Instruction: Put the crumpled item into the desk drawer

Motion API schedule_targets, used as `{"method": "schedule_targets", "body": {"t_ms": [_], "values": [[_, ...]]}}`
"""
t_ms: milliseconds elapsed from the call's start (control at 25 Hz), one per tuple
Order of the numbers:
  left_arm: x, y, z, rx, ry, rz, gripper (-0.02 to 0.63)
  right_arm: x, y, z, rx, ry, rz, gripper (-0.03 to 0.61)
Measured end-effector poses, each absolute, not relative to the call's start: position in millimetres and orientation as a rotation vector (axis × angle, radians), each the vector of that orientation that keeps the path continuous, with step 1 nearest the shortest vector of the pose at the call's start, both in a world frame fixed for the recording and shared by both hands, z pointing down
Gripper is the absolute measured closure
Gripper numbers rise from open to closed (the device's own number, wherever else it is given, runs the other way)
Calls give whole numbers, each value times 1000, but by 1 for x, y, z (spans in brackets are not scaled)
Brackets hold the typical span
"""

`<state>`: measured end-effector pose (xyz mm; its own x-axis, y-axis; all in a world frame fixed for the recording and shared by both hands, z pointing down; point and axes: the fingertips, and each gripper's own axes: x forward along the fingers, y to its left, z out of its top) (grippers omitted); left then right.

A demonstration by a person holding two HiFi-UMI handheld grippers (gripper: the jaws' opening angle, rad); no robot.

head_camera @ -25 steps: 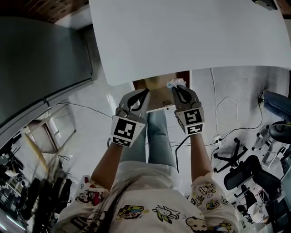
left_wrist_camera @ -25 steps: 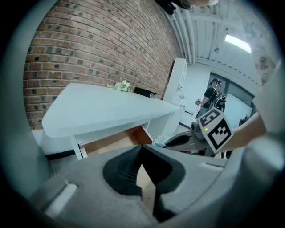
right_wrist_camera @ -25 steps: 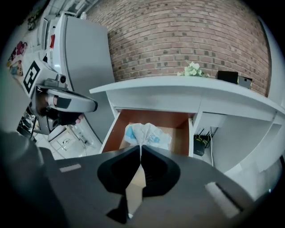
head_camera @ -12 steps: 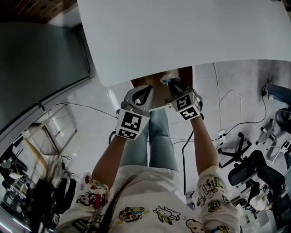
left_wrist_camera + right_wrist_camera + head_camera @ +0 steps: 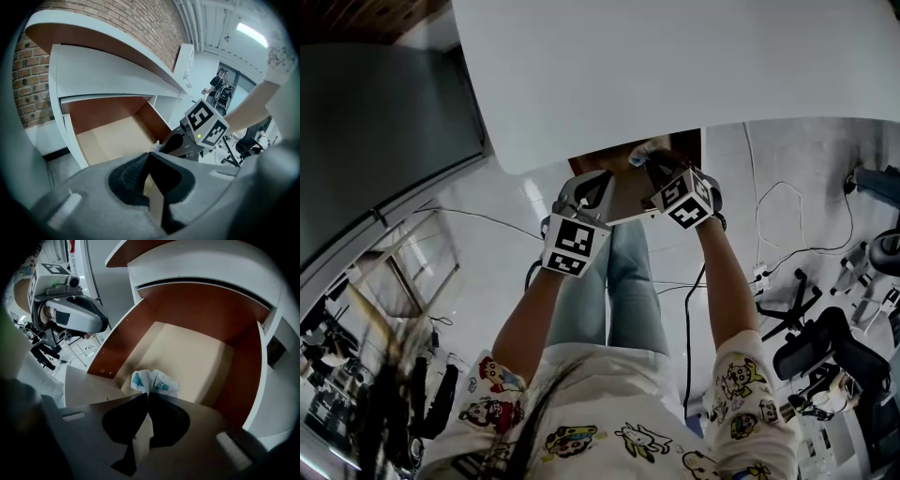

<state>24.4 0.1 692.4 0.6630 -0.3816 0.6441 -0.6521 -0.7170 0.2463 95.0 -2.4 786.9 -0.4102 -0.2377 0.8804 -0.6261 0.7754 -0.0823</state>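
Observation:
The desk drawer (image 5: 623, 192) stands pulled out under the white desk top (image 5: 675, 75), its pale floor (image 5: 197, 362) bare. My right gripper (image 5: 652, 165) is shut on the crumpled item (image 5: 154, 382), a white wad with blue print, and holds it just over the drawer's front part. In the head view the wad (image 5: 642, 153) shows at the right gripper's tip. My left gripper (image 5: 600, 180) hovers at the drawer's front left edge with its tips (image 5: 147, 154) closed together and nothing visibly between them.
The drawer has red-brown side walls (image 5: 126, 338) and a white front panel (image 5: 628, 214). The person's legs (image 5: 619, 281) are directly below it. Office chairs (image 5: 825, 347) and cables (image 5: 769, 216) are on the floor to the right, and a brick wall (image 5: 28, 93) is behind the desk.
Both grippers have sunk toward the open drawer. The right one has tipped downward and rolled, carrying the wad from the drawer's front rim to over its inside.

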Motion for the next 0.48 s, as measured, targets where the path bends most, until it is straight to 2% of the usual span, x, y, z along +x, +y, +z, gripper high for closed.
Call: {"method": "schedule_targets", "body": {"t_ms": [480], "values": [[16,14,708,2393,-779,834,615,79,-2,794,473,-1939,461,565]]}}
